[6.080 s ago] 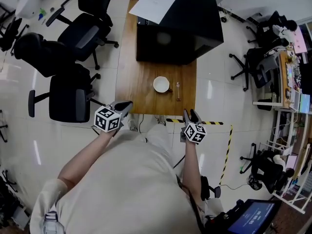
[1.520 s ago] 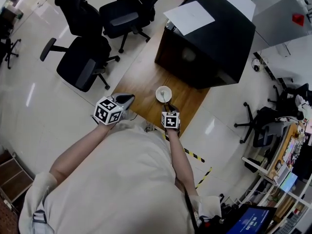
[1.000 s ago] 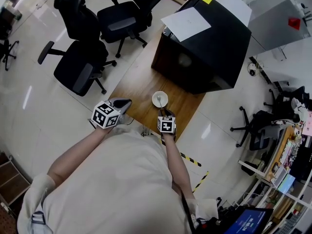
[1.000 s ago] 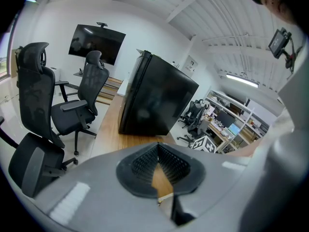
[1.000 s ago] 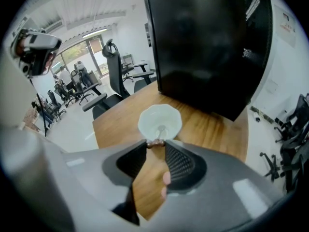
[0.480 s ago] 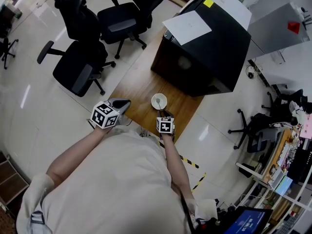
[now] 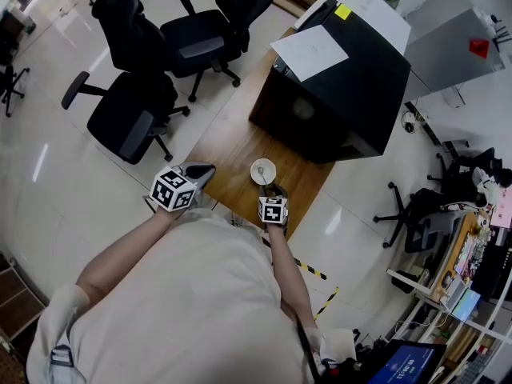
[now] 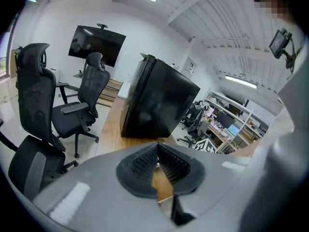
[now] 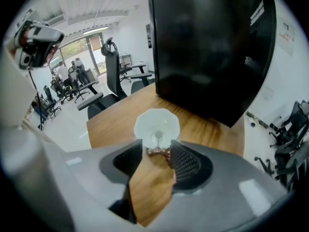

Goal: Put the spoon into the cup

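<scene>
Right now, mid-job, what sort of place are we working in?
Most likely an office or lab workroom: black swivel chairs, a wall-mounted screen, and desks with monitors in the background.

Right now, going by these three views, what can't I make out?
1. Right gripper view: the right gripper's jaws have just been opening with the spoon's handle between them; whether a pad touches it is unclear.
2. Head view: spoon too small to trace in the cup; the marker cube covers those jaws.
3. Left gripper view: cup and spoon absent; the left gripper's own body fills the lower picture.
</scene>
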A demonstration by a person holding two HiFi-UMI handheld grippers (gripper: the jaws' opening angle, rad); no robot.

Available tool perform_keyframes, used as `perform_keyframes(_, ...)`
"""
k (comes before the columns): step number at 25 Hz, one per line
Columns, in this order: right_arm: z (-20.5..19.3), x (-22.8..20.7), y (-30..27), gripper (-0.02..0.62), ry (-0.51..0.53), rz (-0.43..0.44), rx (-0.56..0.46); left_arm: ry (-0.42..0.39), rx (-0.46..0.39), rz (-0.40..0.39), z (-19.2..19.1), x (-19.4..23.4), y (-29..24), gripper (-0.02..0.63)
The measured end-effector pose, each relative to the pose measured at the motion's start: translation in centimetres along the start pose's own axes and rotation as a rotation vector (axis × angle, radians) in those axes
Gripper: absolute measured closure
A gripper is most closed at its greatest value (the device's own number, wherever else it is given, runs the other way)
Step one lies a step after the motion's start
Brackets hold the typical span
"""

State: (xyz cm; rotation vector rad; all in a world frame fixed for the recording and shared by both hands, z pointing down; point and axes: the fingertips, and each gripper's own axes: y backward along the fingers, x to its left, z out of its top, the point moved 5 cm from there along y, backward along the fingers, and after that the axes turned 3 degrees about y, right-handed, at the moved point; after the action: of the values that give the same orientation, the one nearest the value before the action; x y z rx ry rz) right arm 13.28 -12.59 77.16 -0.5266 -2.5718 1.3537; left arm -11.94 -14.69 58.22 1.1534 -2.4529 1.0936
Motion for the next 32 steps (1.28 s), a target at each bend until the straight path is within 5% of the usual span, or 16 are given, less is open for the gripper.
perform_keyframes(9, 2.2, 1.0, 3.6, 0.411, -0.079, -0.083, -0.102, -0.026, 0.006, -0.030, -0.1, 1.5, 1.3, 0.609)
perform_keyframes(17, 5.3, 3.3, 7.6, 0.411, -0.238, -0.147, -0.289, -0.064, 0.018, -0.065, -0.8, 4.2, 4.4, 0.610)
perform_keyframes(25, 7.5, 5.9, 13.3, 0.431, -0.284, -0.261, -0.501, -0.049, 0.035, -0.085, -2.1, 7.1, 7.7, 0.611)
perform_keyframes(32, 6.1, 9.2, 17.5, 0.436, -0.368, -0.290, -0.592, -0.087, 0.077, -0.201, -2.9, 7.3, 7.2, 0.609)
